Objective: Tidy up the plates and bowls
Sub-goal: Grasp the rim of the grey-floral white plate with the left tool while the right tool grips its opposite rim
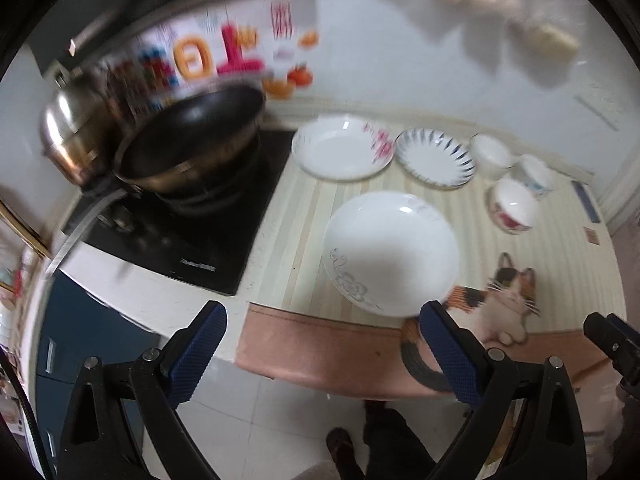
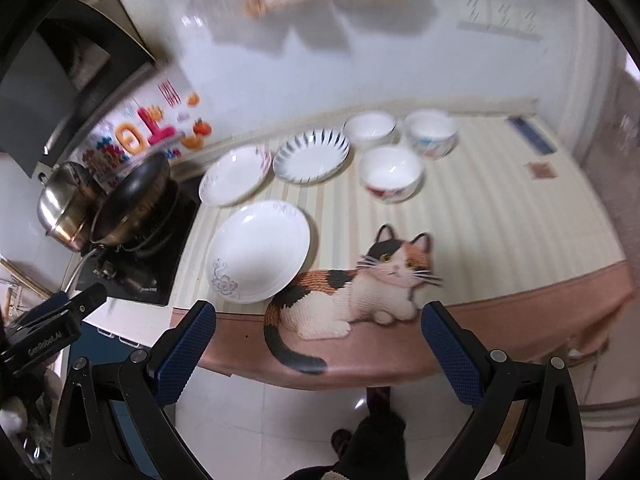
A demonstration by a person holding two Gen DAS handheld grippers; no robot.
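Pale wall (image 2: 400,72) catching soft light, white tiled floor (image 2: 280,420) gleaming below, striped cat-print cloth (image 2: 500,220) covering the counter, black stovetop (image 1: 200,240) sitting beside it.

A black wok (image 1: 192,136) sits on a dark cooktop (image 1: 208,236) at the left of the frame, a steel pot (image 1: 72,132) just beside it. A striped mat (image 2: 500,216) printed with a calico cat (image 2: 352,292) covers the counter at centre. Colourful wall stickers (image 1: 216,56) hang upper left.
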